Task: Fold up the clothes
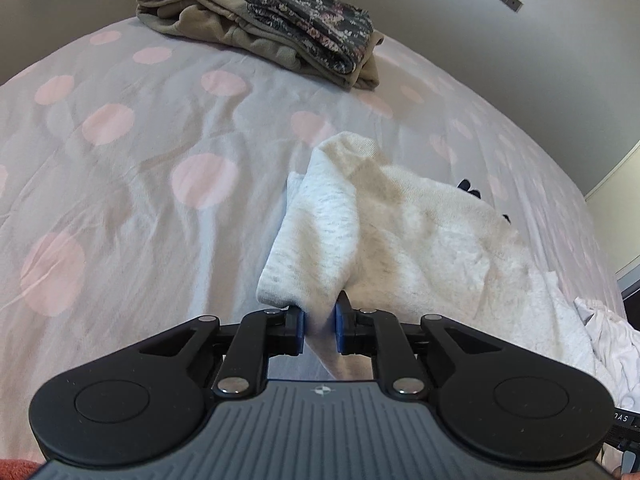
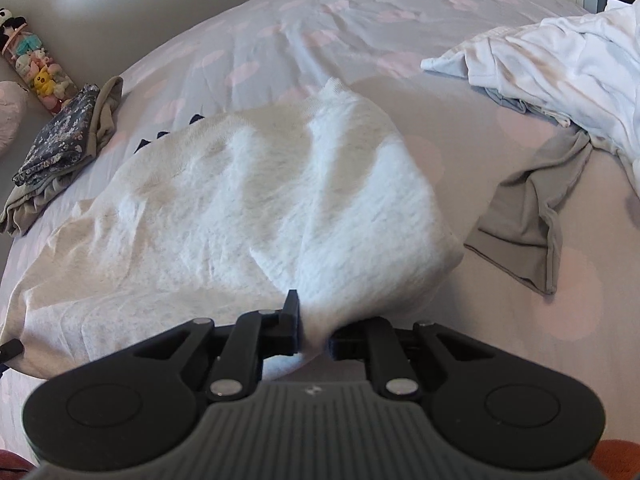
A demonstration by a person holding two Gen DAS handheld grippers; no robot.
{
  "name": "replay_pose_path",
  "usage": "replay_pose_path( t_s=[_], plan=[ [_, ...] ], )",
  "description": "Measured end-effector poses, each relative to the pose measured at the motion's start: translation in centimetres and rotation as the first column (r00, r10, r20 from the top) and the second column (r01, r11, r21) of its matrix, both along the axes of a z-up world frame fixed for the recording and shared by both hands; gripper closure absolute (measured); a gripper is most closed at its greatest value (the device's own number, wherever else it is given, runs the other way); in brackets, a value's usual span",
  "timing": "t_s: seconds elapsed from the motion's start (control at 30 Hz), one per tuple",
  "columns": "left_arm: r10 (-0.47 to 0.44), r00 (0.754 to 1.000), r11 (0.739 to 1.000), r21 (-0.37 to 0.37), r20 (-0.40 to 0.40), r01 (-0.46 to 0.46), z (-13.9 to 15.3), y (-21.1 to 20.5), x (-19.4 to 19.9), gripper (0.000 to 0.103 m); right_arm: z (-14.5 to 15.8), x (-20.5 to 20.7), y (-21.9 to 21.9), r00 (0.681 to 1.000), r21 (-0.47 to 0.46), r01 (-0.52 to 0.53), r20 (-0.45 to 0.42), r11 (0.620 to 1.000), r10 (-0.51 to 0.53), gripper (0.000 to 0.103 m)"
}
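1. Both grippers are clamped on cloth here: the left gripper [image 1: 319, 326] pinches a bunched corner of the pale heather-grey knit sweatshirt [image 1: 420, 232] between its blue pads [image 1: 339, 326], and the right gripper [image 2: 314, 334] bites another corner of the same garment [image 2: 248, 184].
2. The sweatshirt lies on the grey bedspread with pink dots [image 1: 120, 140], spread forward and away from both grippers, its held edge lifted and the far body draped flat.
3. Its long axis looks to run between the two hands, so the held edge spans them; neither hand reads as clearly nearer.
4. Judgement: the coming fold carries this edge forward over the body towards the far hem.
5. Beyond, well apart, sits the folded stack of olive and dark floral clothes [image 1: 260, 20]; to the right wait the crumpled white laundry [image 2: 560, 52] and a taupe garment [image 2: 532, 216].
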State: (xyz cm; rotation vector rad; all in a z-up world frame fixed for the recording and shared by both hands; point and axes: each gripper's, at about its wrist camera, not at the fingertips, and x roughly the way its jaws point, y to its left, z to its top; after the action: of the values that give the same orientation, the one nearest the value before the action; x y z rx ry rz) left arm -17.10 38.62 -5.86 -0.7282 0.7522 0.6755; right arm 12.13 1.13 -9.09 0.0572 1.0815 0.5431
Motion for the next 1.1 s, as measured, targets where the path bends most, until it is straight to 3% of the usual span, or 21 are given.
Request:
replay_pose_path(
  t_s=[0.17,0.33,0.77,0.87,0.93,1.1],
  plan=[
    [0.014,1.000,1.000,-0.022,-0.012,-0.014,0.3,-0.3,-1.1,0.087,-0.1,0.0,-1.1,0.999,-0.021,0.005,-0.045,1.000,-0.006,0.080],
    [-0.013,0.999,1.000,-0.002,-0.035,0.012,1.0,-1.1,-1.5,0.087,0.5,-0.2,-2.7,0.997,0.002,0.024,-0.074,1.000,-0.024,0.078],
    [-0.164,0.985,0.981,0.092,-0.056,0.169,3.7,-3.4,2.0,0.073,4.2,-1.3,-3.5,0.991,-0.061,-0.083,0.097,0.995,0.089,0.068],
    [-0.211,0.974,0.968,0.122,-0.078,0.219,3.6,-3.7,3.5,0.063,4.1,-0.4,-3.6,0.993,-0.054,-0.068,0.092,0.996,0.073,0.062],
    [-0.243,0.965,0.958,0.132,-0.097,0.255,3.3,-3.8,4.5,0.062,3.8,0.4,-3.7,0.996,-0.041,-0.049,0.079,0.998,0.052,0.050],
    [-0.281,0.955,0.950,0.117,-0.093,0.290,2.1,-2.7,6.7,0.062,3.0,2.1,-2.9,0.997,-0.052,-0.035,0.060,0.998,0.038,0.050]
  ],
)
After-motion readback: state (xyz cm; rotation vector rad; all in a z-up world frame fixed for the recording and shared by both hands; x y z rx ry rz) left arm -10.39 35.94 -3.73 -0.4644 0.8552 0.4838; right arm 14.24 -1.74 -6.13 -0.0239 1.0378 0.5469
